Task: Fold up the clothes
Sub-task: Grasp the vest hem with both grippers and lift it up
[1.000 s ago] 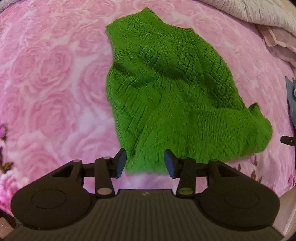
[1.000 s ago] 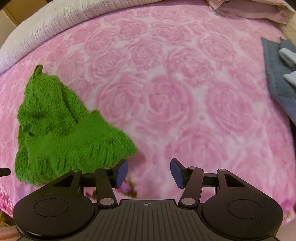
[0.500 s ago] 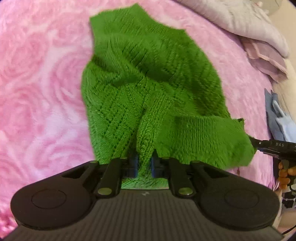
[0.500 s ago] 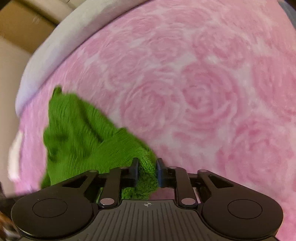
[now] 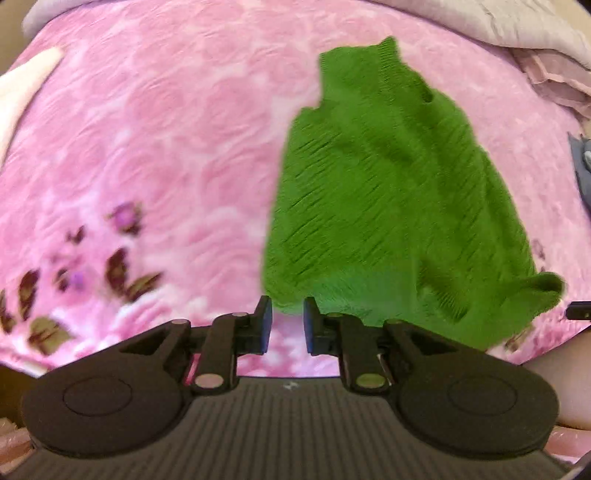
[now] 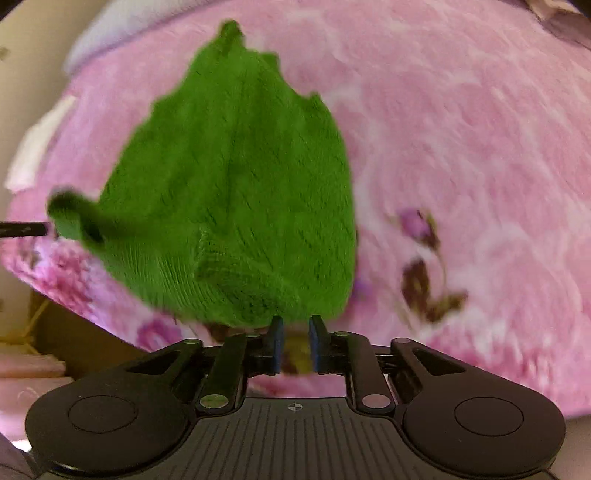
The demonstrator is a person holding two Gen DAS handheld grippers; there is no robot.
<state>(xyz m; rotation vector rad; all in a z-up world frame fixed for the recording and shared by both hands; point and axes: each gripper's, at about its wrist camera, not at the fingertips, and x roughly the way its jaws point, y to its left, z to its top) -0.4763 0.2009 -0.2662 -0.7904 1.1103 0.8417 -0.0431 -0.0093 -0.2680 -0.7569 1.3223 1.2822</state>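
A green knit sweater (image 5: 388,192) lies on the pink rose-print blanket (image 5: 166,147), its near hem toward me. In the left wrist view my left gripper (image 5: 287,325) is part open, just off the hem's left corner, with only blanket between its fingers. In the right wrist view the sweater (image 6: 236,192) fills the left centre. My right gripper (image 6: 295,341) is part open at the hem's right corner, and nothing green sits between its fingers. Both views are motion-blurred.
A grey-white quilt (image 5: 480,22) and pale pink cloth (image 5: 554,81) lie at the back right. A grey-blue garment (image 5: 580,162) is at the right edge. The bed's front edge and a cardboard box (image 6: 22,332) show at lower left of the right view.
Both grippers were shut on the sweater's hem half a second ago; now both have opened and let it go. The sweater has been dragged nearer the bed's front edge and lies flatter.
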